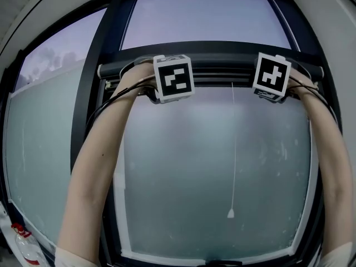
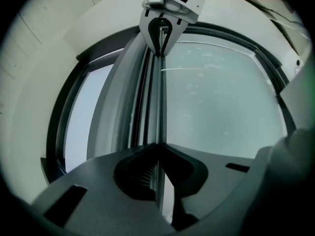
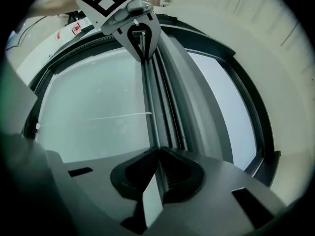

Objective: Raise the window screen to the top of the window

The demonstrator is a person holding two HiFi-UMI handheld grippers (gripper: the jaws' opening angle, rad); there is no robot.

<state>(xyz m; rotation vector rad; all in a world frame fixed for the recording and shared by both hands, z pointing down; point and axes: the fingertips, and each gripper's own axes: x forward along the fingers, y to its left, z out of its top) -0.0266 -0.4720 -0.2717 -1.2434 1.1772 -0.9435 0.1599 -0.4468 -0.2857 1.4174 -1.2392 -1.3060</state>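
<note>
The window screen's dark handle rail [image 1: 222, 74] runs across the window high up. Pale mesh [image 1: 222, 166] stretches below it and bare glass [image 1: 206, 21] shows above. My left gripper [image 1: 167, 92] holds the rail's left part and my right gripper [image 1: 271, 88] its right part, both arms raised. In the left gripper view the jaws [image 2: 158, 147] are shut on the rail's thin lip [image 2: 156, 107], with the right gripper [image 2: 165, 18] at the far end. The right gripper view shows the same: jaws [image 3: 157, 150] shut on the rail [image 3: 158, 107], with the left gripper [image 3: 139, 31] beyond.
A thin white pull cord [image 1: 233, 149] hangs from the rail and ends in a small weight [image 1: 230, 213]. A dark window frame [image 1: 94, 93] borders the pane, with a neighbouring pane [image 1: 39, 149] to the left. A red-and-white object [image 1: 23, 243] sits at the bottom left.
</note>
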